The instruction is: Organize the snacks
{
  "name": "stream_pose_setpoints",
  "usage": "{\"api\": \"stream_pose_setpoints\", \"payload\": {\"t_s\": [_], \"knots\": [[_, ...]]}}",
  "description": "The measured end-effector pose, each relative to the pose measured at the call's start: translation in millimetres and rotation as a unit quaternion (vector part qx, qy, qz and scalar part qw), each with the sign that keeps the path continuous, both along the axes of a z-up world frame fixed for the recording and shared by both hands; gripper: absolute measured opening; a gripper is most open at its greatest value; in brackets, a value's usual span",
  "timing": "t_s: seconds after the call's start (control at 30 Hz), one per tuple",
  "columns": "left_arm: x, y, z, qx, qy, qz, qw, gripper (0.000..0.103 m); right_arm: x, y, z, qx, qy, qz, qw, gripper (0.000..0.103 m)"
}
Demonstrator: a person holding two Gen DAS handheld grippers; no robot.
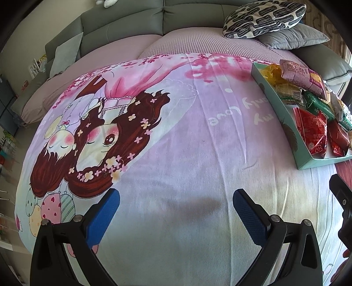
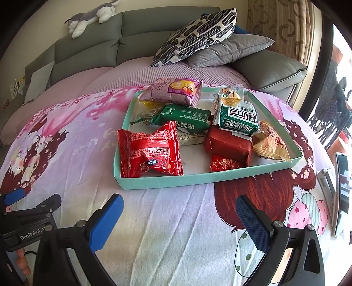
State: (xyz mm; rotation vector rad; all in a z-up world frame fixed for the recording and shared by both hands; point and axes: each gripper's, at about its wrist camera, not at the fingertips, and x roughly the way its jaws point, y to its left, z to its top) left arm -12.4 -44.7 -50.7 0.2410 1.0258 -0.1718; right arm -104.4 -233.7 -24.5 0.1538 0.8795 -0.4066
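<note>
A teal cardboard tray (image 2: 167, 181) lies on a cartoon-print blanket (image 2: 176, 220) and holds several snack packs: a red packet (image 2: 149, 151), a green packet (image 2: 184, 117), a purple Swiss-roll pack (image 2: 173, 91), a green-white pack (image 2: 239, 120), a dark red pack (image 2: 228, 145) and a tan pack (image 2: 270, 143). My right gripper (image 2: 178, 222) is open and empty, just in front of the tray. My left gripper (image 1: 176, 216) is open and empty over bare blanket (image 1: 176, 154), with the tray (image 1: 286, 123) far to its right. It also shows in the right wrist view (image 2: 30, 211).
A grey sofa back (image 2: 88, 50) with a patterned cushion (image 2: 195, 37) and a grey cushion (image 2: 228, 50) stands behind. A plush toy (image 2: 92, 17) lies on top. A phone on a stand (image 2: 340, 191) sits at the right edge.
</note>
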Motion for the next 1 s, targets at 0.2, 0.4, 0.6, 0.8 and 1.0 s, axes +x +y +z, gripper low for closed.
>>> {"api": "stream_pose_setpoints", "payload": {"t_s": [0.2, 0.4, 0.6, 0.8, 1.0], "knots": [[1.6, 0.0, 0.9, 0.001, 0.0, 0.002, 1.0, 0.102, 0.8, -0.5, 0.4, 0.0, -0.001, -0.001, 1.0, 0.103], [1.6, 0.2, 0.5, 0.001, 0.0, 0.002, 1.0, 0.102, 2.0, -1.6, 0.4, 0.0, 0.0, 0.0, 1.0, 0.103], [2.6, 1.1, 1.5, 0.001, -0.001, 0.003, 1.0, 0.102, 2.2, -1.3, 1.1, -0.001, 0.001, 0.0, 1.0, 0.103], [2.4, 0.8, 1.3, 0.001, -0.001, 0.003, 1.0, 0.102, 2.2, -1.4, 1.5, -0.001, 0.001, 0.0, 1.0, 0.103], [2.6, 1.2, 1.1, 0.001, -0.001, 0.003, 1.0, 0.102, 2.3, -1.2, 2.0, -0.001, 0.001, 0.0, 1.0, 0.103]]}}
